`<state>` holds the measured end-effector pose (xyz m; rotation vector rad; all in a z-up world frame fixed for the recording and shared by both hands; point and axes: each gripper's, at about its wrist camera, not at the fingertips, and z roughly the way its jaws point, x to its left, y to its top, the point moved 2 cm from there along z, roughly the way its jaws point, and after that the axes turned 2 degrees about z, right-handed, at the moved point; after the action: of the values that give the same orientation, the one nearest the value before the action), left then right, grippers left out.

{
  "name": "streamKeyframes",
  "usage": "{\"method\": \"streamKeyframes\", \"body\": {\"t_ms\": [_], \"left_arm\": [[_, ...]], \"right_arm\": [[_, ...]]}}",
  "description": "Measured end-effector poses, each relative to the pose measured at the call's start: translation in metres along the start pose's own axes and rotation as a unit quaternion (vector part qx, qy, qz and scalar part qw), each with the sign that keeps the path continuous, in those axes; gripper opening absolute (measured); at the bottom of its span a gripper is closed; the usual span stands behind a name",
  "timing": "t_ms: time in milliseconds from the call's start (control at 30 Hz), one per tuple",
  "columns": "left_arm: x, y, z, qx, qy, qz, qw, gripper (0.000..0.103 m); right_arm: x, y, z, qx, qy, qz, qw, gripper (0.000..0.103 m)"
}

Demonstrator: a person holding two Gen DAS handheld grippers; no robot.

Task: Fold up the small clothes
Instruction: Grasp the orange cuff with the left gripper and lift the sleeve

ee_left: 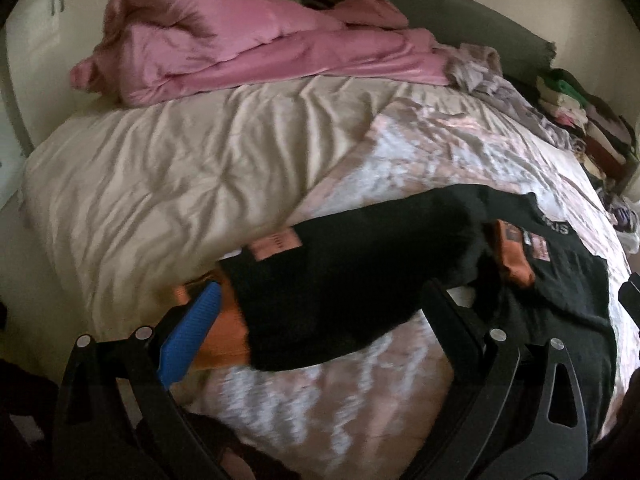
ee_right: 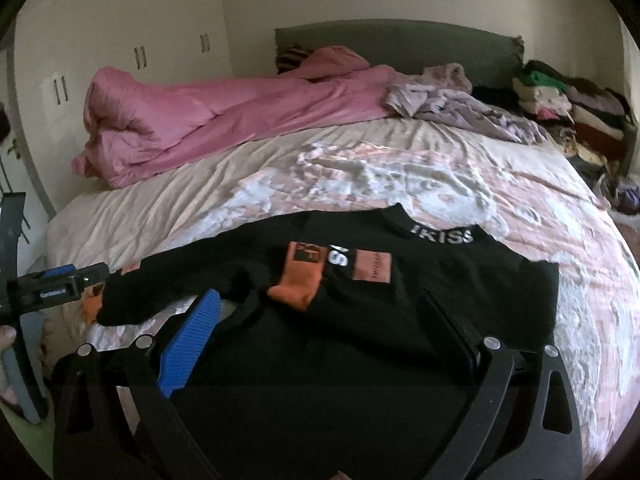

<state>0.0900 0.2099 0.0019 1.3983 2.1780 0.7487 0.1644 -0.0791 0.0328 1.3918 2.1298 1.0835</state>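
A small black sweater (ee_right: 400, 280) with orange cuffs, a pink patch and white lettering at the collar lies spread on the bed. It also shows in the left wrist view (ee_left: 360, 280), one sleeve folded across the body. My left gripper (ee_left: 320, 304) is open over the left sleeve and its orange cuff (ee_left: 224, 332). My right gripper (ee_right: 320, 312) is open above the sweater's lower body, holding nothing. The left gripper (ee_right: 64, 280) also shows at the left edge of the right wrist view, by the sleeve end.
The bed has a floral pink cover (ee_right: 440, 184) over a cream sheet (ee_left: 140, 168). A pink duvet (ee_right: 224, 120) is bunched at the head. Lilac clothes (ee_right: 460, 108) and a stack of folded clothes (ee_right: 560, 108) lie far right. White wardrobes (ee_right: 120, 40) stand left.
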Motion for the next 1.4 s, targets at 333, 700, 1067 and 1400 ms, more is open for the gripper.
{"method": "streamKeyframes", "body": {"t_ms": [333, 700, 1067, 1400], "left_arm": [[0.063, -0.016, 0.010, 0.030, 0.014, -0.055, 0.9979, 0.093], [0.091, -0.037, 0.041, 0.078, -0.039, -0.116, 0.9894, 0.081], [0.073, -0.036, 0.063, 0.077, -0.045, -0.116, 0.9892, 0.026], [0.028, 0.033, 0.012, -0.027, -0.120, -0.091, 0.9882, 0.012]], "right_arm": [[0.039, 0.007, 0.025, 0.019, 0.014, -0.027, 0.999, 0.098], [0.070, 0.010, 0.044, 0.028, 0.022, -0.051, 0.998, 0.098], [0.066, -0.003, 0.062, 0.044, 0.021, -0.037, 0.998, 0.098], [0.020, -0.013, 0.057, 0.044, 0.005, 0.016, 0.999, 0.098]]}}
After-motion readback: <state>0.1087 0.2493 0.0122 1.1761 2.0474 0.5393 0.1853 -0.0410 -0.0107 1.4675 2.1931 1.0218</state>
